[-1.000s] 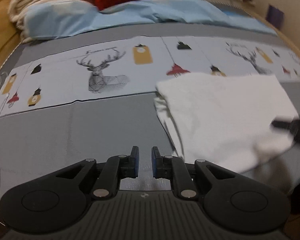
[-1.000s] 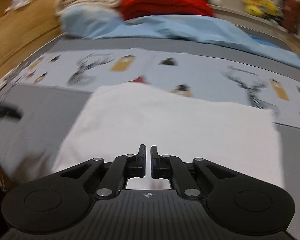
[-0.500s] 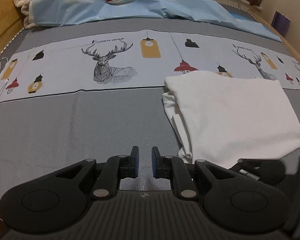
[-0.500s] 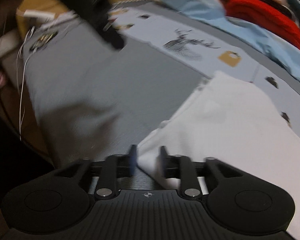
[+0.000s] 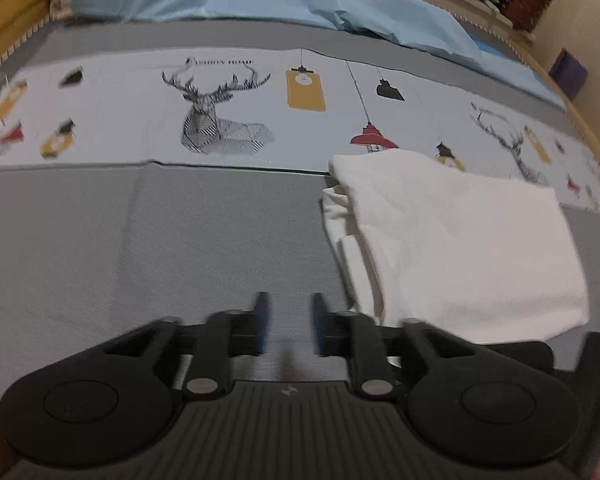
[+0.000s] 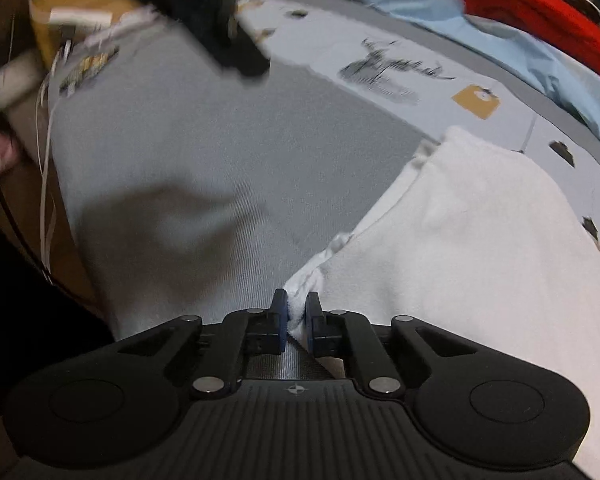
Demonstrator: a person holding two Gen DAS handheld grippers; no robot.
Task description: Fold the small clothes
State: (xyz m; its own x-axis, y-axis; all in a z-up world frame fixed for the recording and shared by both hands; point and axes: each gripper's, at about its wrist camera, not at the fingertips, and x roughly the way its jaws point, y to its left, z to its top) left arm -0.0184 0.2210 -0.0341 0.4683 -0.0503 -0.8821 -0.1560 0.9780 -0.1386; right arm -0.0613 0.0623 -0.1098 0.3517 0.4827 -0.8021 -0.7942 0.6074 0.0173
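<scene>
Right gripper clamped on near corner of white garment; left gripper apart, empty. Garment already folded over in layers. Final fold likely remains.

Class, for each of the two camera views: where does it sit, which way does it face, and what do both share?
Left wrist: sits behind the left gripper, jaws open, facing across the grey printed bedspread toward the pillows.
Right wrist: sits behind the right gripper, facing the bed's side; jaws pinch a corner of the folded white cotton garment.
Shared: the garment, bedspread and its deer print.
</scene>
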